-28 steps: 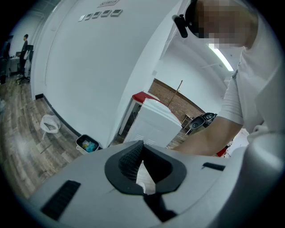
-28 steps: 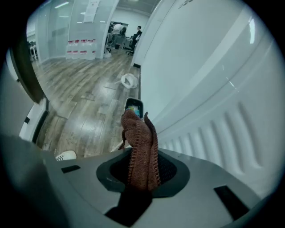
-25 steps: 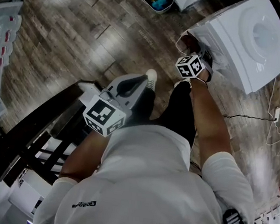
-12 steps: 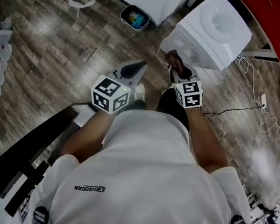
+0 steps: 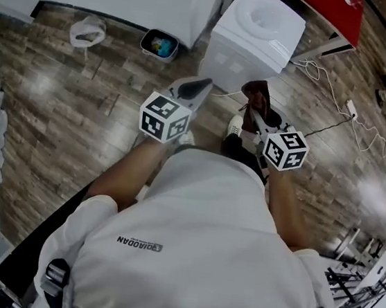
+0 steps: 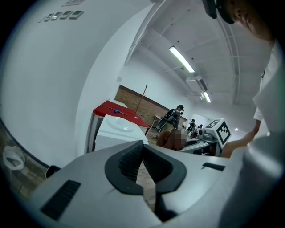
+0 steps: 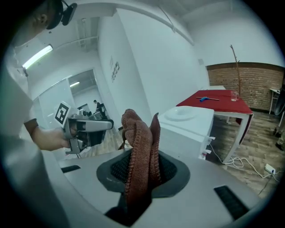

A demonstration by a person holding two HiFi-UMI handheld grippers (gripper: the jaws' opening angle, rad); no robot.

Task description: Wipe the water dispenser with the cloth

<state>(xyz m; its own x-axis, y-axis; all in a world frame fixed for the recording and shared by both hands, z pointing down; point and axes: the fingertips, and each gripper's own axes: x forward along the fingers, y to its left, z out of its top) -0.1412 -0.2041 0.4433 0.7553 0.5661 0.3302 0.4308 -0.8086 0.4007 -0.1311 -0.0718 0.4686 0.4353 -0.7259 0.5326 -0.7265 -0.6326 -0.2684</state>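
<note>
Rust-brown cloth [image 7: 139, 133] pinched in our right claw [image 5: 254, 110], we face the water dispenser [image 5: 256, 35] just ahead, seemingly nearer that claw; left claw [image 6: 143, 153] closed, empty.

Small dark lettering on the white shirt [image 5: 196, 241] — "QIAODAN", its letters seen mirror-reversed

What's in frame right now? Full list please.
water dispenser: 1, white, top centre, on the floor
cloth: 1, reddish-brown, held up in front of the dispenser
table: 1, red top, top right beside the dispenser
bin: 1, dark, floor left of the dispenser
bag: 1, white, floor left of the bin
power strip: 1, white, with cable, floor right
left gripper: 1, grey, jaws shut, empty
right gripper: 1, grey, jaws shut on the cloth
shirt: 1, white, bottom
</note>
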